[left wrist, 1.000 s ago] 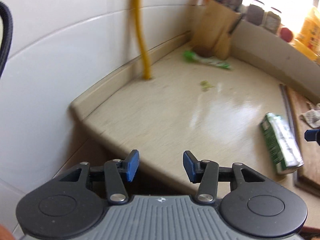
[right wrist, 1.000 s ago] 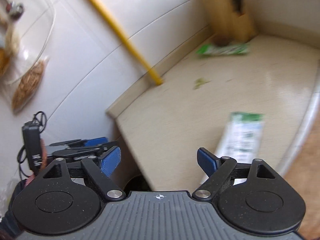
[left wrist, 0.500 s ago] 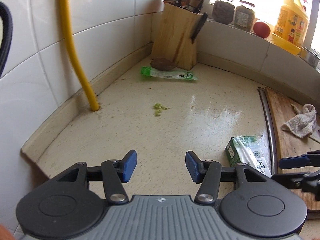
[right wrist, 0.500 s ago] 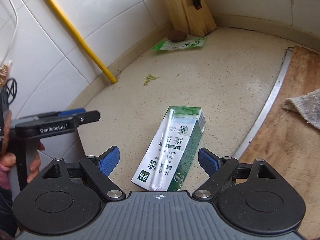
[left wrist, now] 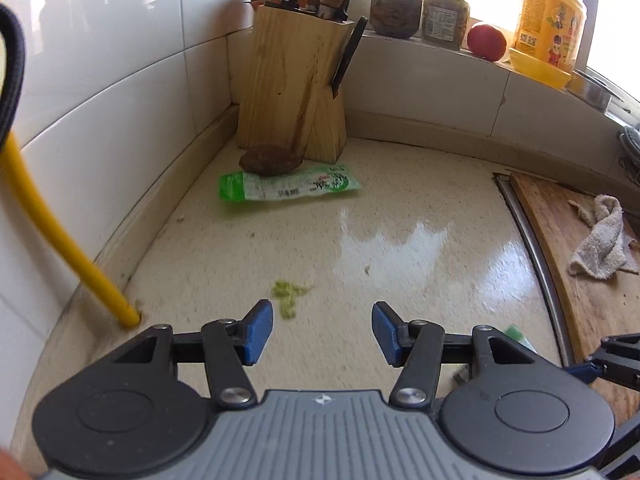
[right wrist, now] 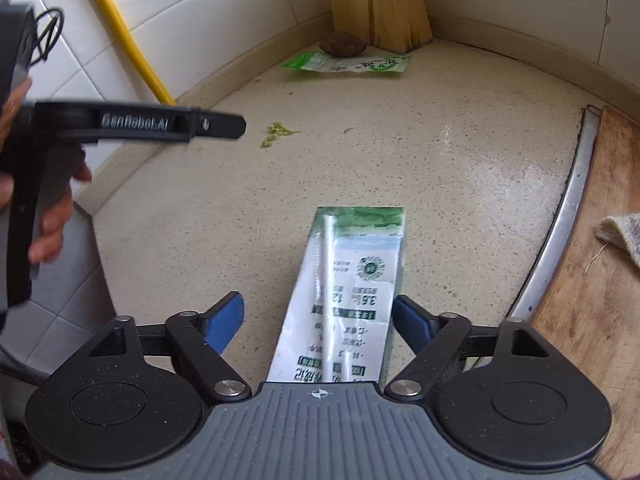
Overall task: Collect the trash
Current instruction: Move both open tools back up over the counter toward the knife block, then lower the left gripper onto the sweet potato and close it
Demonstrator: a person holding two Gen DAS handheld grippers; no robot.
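The right tool (right wrist: 318,326) is wide open. A milk carton (right wrist: 348,296) lies flat on the counter (right wrist: 460,184) between its two blue fingers (right wrist: 224,320). The right finger looks very close to the carton's edge, but I cannot tell if it touches. The left finger is a little way off. The tool holds nothing. A white straw (right wrist: 329,280) is stuck along the top of the carton.

The left tool (left wrist: 322,334) is wide open too and holds nothing. It hangs over the counter, and a small pile of green scraps (left wrist: 288,294) lies just ahead of its left finger. In the right camera you can see this tool from the side, with a hand (right wrist: 52,216) gripping its handle.

Far back in the corner stands a wooden knife block (left wrist: 296,84) with knives in it. A brown lump (left wrist: 270,159) sits at its foot. A green and white plastic wrapper (left wrist: 286,186) lies flat just in front, and the lump rests on its back edge.

A yellow pipe (left wrist: 64,256) goes down into the counter by the tiled wall. On the right is a wooden board (left wrist: 580,280) with a crumpled cloth (left wrist: 600,240) on it. On the window ledge stand two jars (left wrist: 396,10), a red round fruit (left wrist: 486,40) and a yellow bottle (left wrist: 550,20).
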